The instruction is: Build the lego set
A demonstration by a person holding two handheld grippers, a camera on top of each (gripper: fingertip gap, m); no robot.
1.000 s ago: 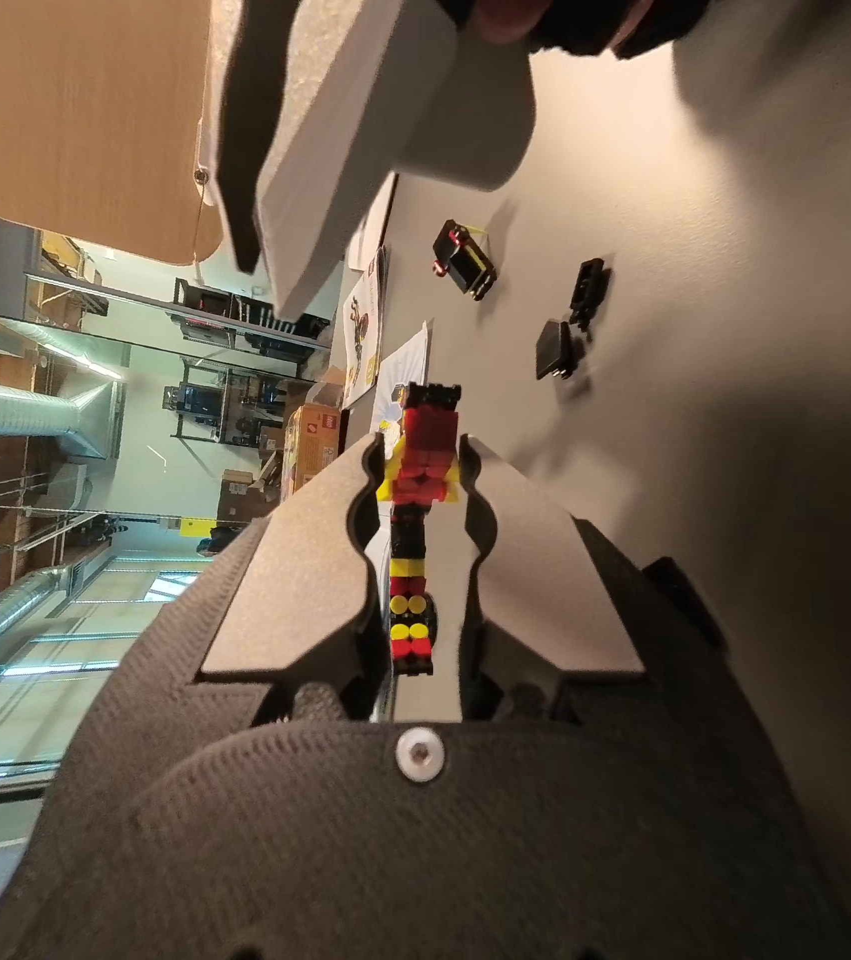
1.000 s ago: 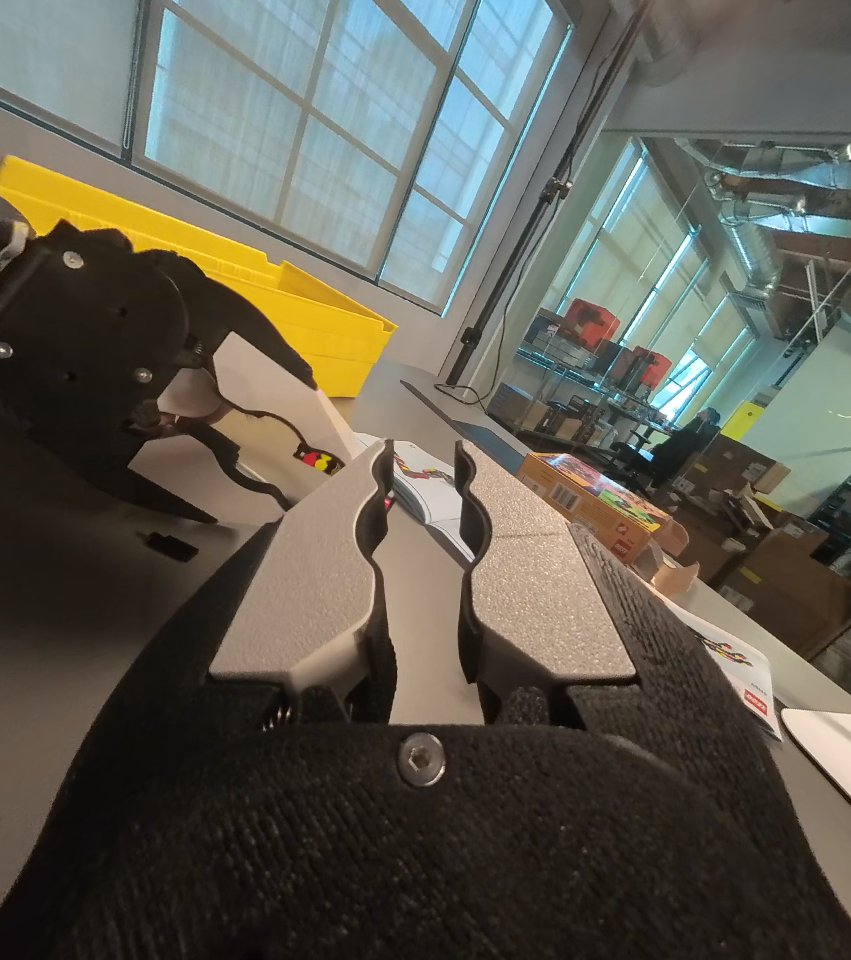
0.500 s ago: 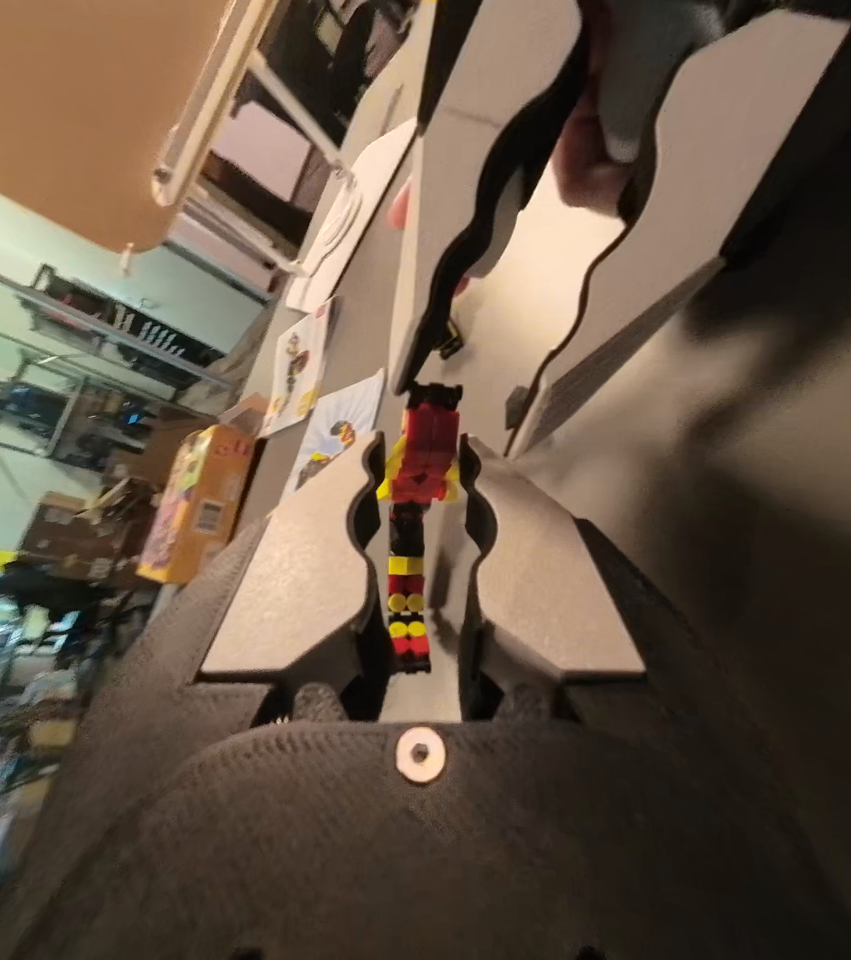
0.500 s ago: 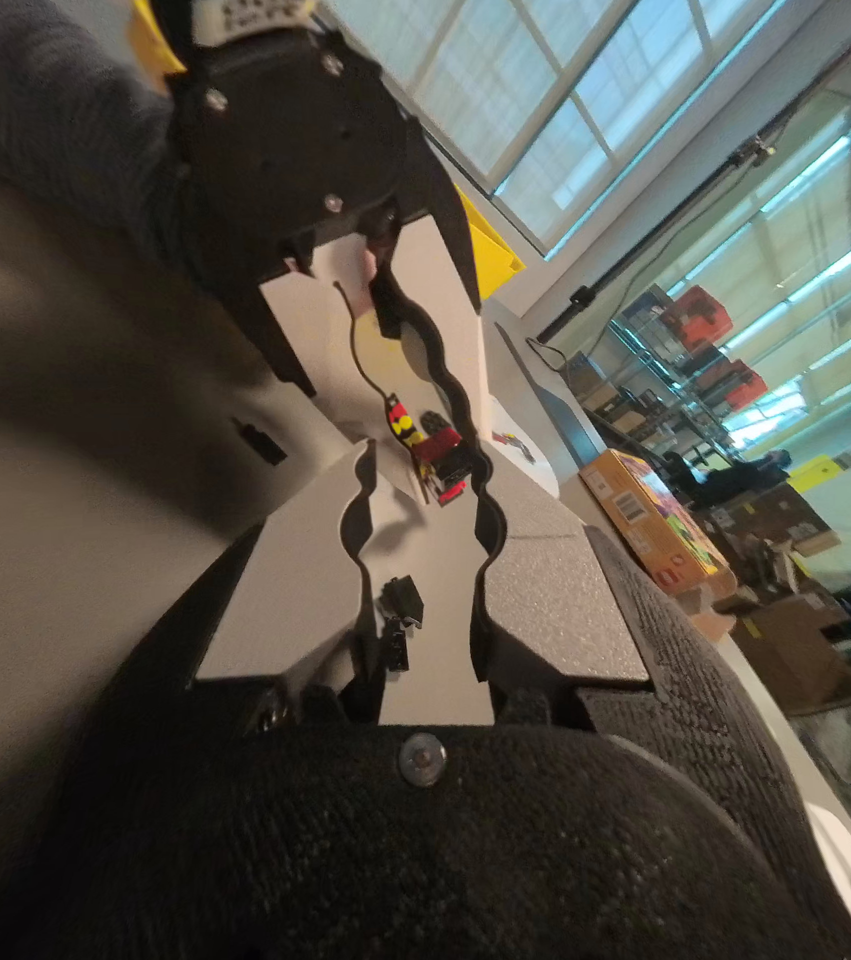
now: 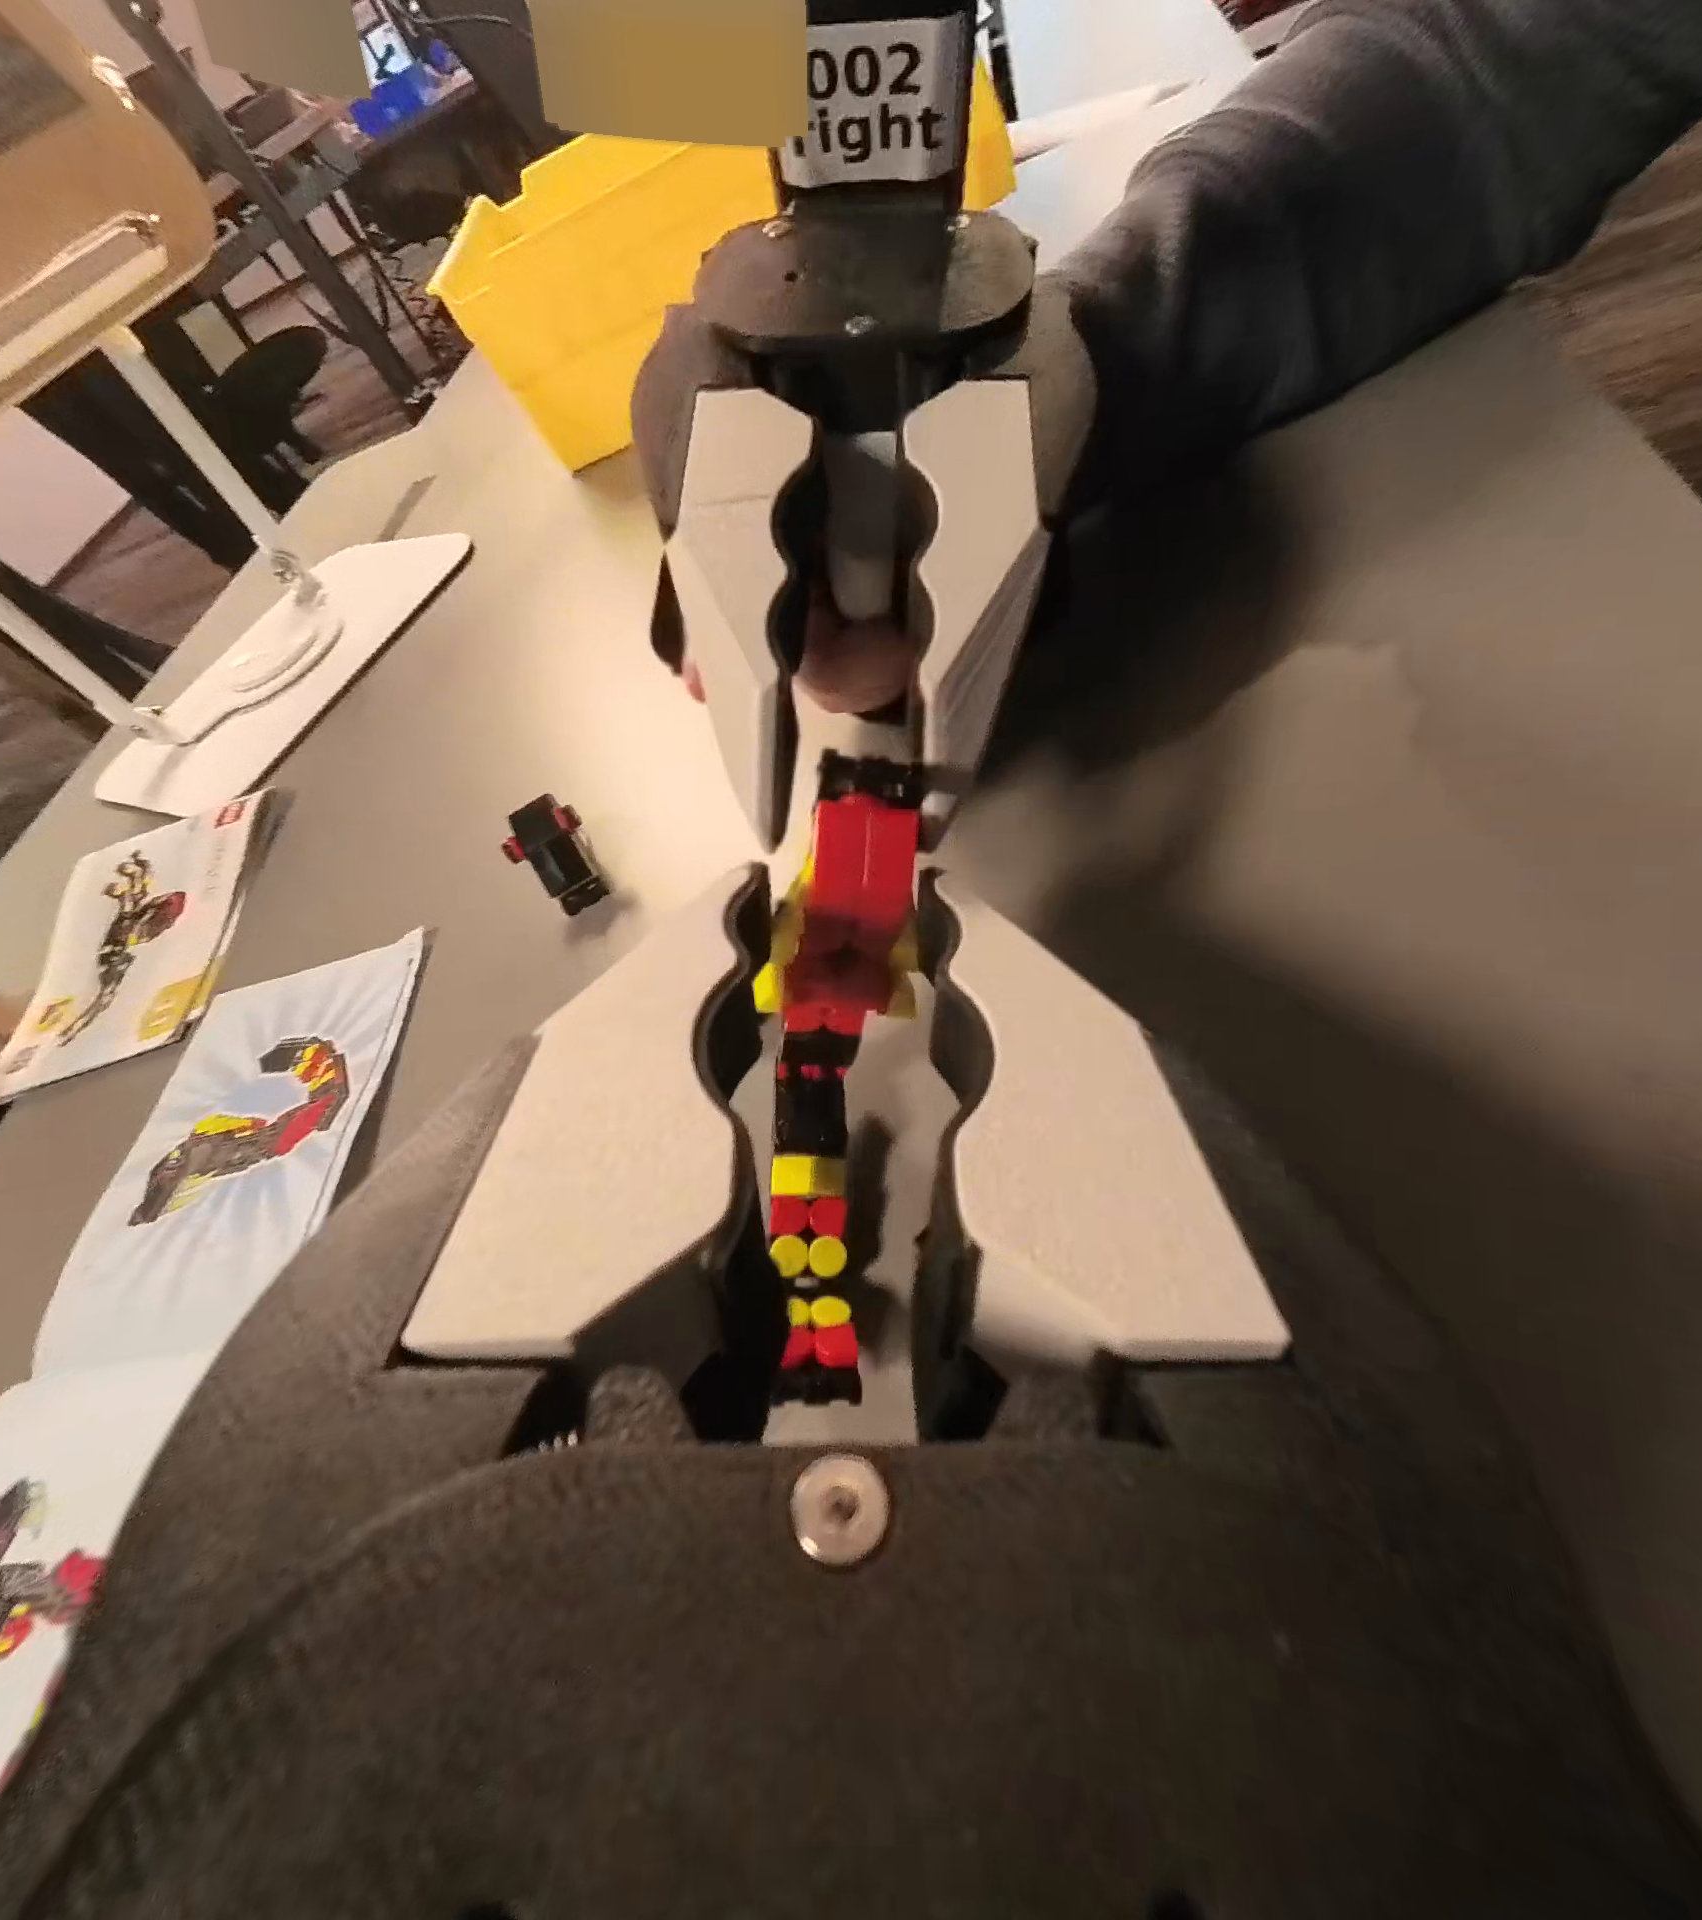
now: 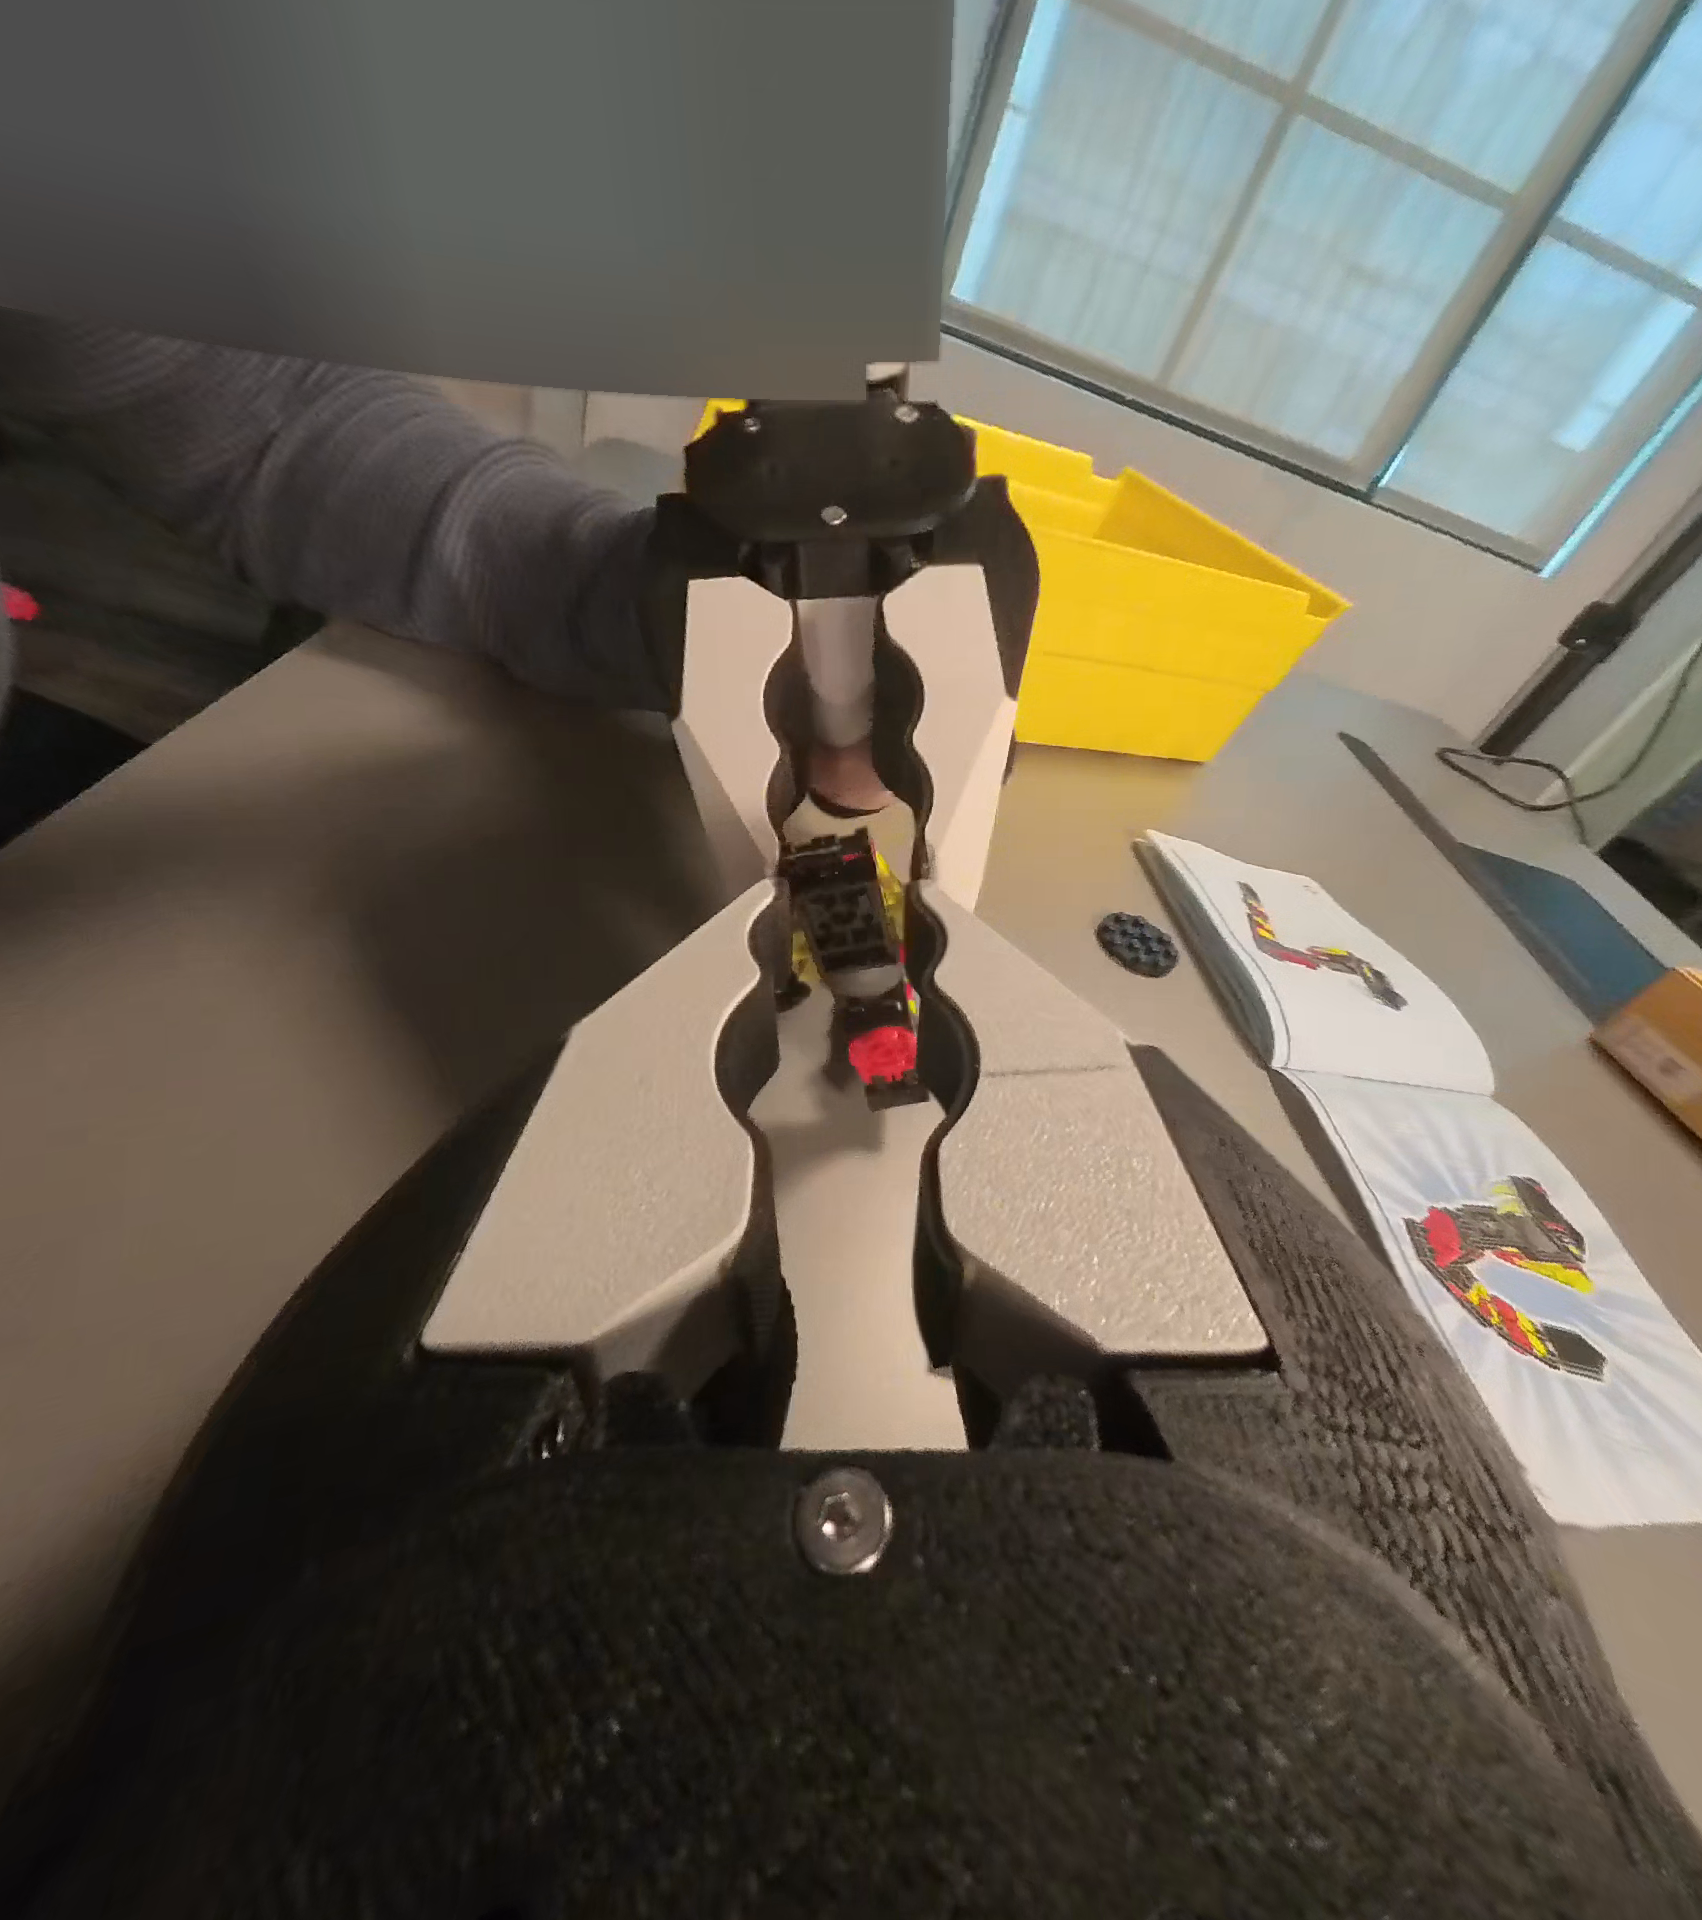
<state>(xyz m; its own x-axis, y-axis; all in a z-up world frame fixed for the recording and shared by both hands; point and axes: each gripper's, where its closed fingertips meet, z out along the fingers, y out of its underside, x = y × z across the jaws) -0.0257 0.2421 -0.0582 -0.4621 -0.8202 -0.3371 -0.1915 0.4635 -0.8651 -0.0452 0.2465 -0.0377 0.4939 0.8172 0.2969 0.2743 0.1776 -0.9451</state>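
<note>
Item: lego model (image 5: pixel 831 997), a long red, yellow and black chain of bricks, part built. Location: held above the grey table (image 5: pixel 1346 831) in the left gripper (image 5: pixel 842 904), whose jaws are closed on its red-and-yellow midsection; the tail runs back between the fingers toward the camera, the black-tipped head projects forward. Long axis: in line with the left fingers, pointing straight at the right gripper (image 6: pixel 842 904). Right gripper: faces the left tip to tip, its jaws either side of the model's head; in the right wrist view a black studded block with a red round piece sits between them, though whether they press on it or merely flank it cannot be told. Nearer tool: both meet at the model; the left carries it. Judgement: the next move depends on this head-on alignment, the right gripper working on the free end along the axis. Also present: loose black-and-red piece (image 5: pixel 556 854), black round piece (image 6: pixel 1136 943), open booklets (image 6: pixel 1325 977), yellow bin (image 6: pixel 1169 634), lamp base (image 5: pixel 307 644).
</note>
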